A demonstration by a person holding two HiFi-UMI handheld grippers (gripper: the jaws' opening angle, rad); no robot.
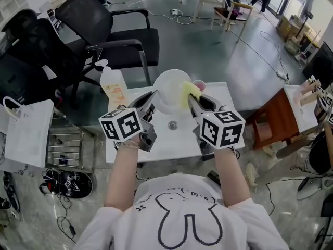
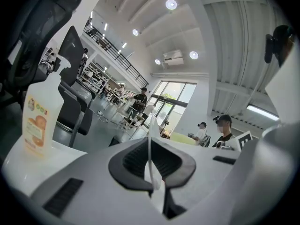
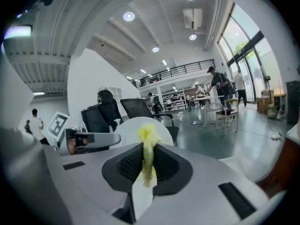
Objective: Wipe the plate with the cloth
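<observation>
A white plate (image 1: 169, 89) stands on edge above the white table (image 1: 165, 139). My left gripper (image 1: 154, 97) is shut on its left rim. In the left gripper view the plate (image 2: 150, 134) shows edge-on as a thin white line pinched between the black pads (image 2: 127, 165). My right gripper (image 1: 190, 100) is shut on a yellow cloth (image 1: 190, 91), which lies against the plate's right side. In the right gripper view the cloth (image 3: 148, 154) is bunched between the jaws, with the plate (image 3: 136, 128) just behind it and the left gripper (image 3: 93, 138) at the left.
A soap pump bottle (image 1: 113, 85) stands at the table's back left, also seen as the bottle (image 2: 41, 114). A pink cup (image 1: 199, 84) sits behind the cloth. A round metal fitting (image 1: 172, 124) is in the tabletop. Black office chairs (image 1: 122, 35) stand behind, a white bag (image 1: 28, 132) left, a brown stand (image 1: 276, 113) right.
</observation>
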